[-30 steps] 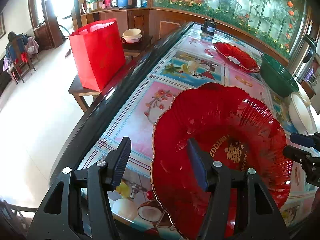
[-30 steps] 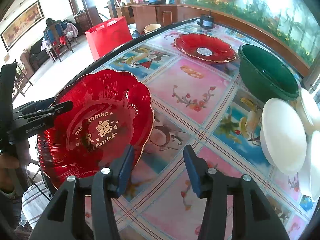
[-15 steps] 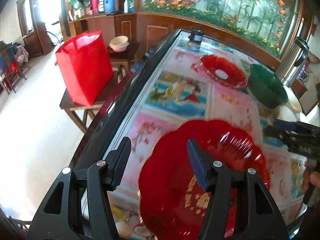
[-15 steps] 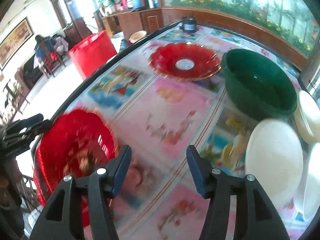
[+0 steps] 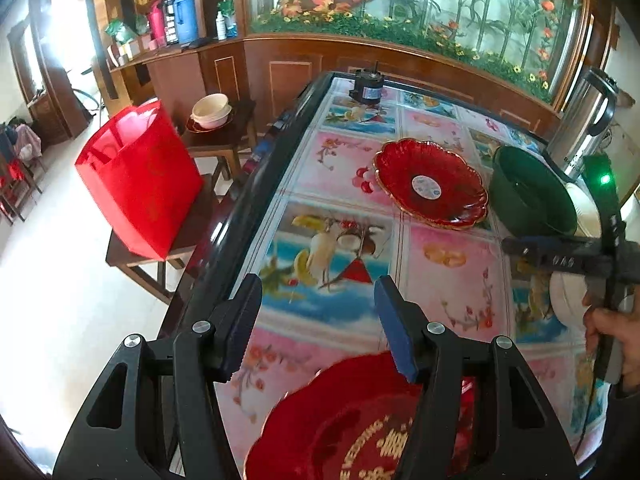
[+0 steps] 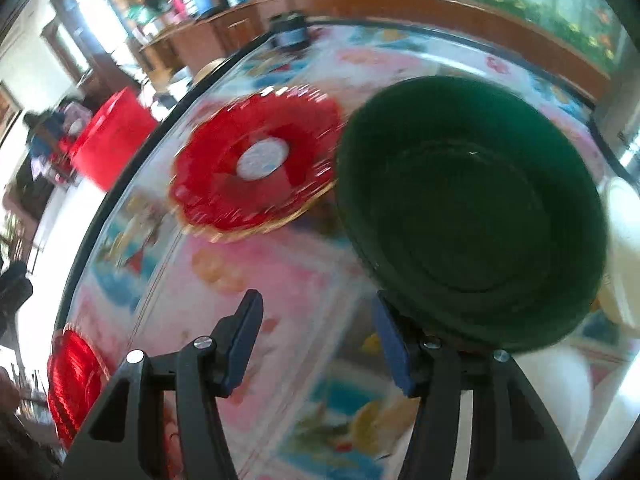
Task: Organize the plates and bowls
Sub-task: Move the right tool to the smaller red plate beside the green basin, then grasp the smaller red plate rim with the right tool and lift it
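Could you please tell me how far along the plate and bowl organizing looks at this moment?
Early. Nothing looks stacked yet: the near red plate and the far red plate lie apart on the table. In hand: nothing; the left gripper and right gripper are both open, the right one close to the green bowl. The white dishes also remain ungrouped.

Lighting: bright daylight, blown out at the upper-left doorway (image 5: 60,40). Left view: sharp; fisheye bending at edges. Right view: motion-blurred throughout, smearing the scalloped red glass plate (image 6: 256,164); glare on the glossy picture-printed surface (image 6: 460,64).
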A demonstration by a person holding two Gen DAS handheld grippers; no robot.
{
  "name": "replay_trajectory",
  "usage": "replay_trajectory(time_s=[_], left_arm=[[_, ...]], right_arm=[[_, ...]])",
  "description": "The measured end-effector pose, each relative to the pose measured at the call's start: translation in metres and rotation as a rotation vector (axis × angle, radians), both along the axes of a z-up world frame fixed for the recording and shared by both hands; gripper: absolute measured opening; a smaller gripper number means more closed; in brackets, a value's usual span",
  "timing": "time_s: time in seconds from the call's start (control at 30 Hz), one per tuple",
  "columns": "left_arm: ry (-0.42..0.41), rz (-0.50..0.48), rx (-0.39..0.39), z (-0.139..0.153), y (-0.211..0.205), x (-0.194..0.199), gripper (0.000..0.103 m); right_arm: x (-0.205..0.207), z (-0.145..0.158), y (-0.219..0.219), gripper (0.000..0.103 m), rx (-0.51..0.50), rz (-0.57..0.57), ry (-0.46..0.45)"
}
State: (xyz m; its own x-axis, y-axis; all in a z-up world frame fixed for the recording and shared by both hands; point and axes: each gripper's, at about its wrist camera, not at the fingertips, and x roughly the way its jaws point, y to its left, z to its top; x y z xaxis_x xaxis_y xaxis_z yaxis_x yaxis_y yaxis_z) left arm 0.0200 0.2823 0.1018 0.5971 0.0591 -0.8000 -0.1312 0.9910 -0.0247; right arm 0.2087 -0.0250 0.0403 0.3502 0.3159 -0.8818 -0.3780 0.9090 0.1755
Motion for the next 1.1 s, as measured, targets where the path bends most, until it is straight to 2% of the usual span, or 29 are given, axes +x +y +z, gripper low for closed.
replay_trajectory(time_s=[0.2, 0.43, 0.67, 0.87, 1.1], left_arm=[[-0.003, -0.017, 0.017, 0.0, -0.008, 0.022, 0.059], [0.0, -0.042, 0.039, 0.003, -0.016, 0.043, 0.059], [-0.011, -0.036, 0.081, 0.007, -0.012, 0.074, 0.059], [-0.016, -0.041, 0.065, 0.0, -0.008, 0.1, 0.059], [0.061, -0.061, -0.015, -0.023, -0.004, 0.132, 0.059]], right_arm=[[0.013, 0.004, -0.022, 0.057, -0.009, -0.09, -0.018], [0.007, 0.012, -0.004, 0.057, 0.067, -0.01, 0.017], [0.019, 0.014, 0.006, 0.057, 0.048, -0.004, 0.01], [0.024, 0.013, 0.009, 0.057, 0.022, -0.011, 0.012], [0.03, 0.012, 0.011, 0.057, 0.013, -0.02, 0.014]])
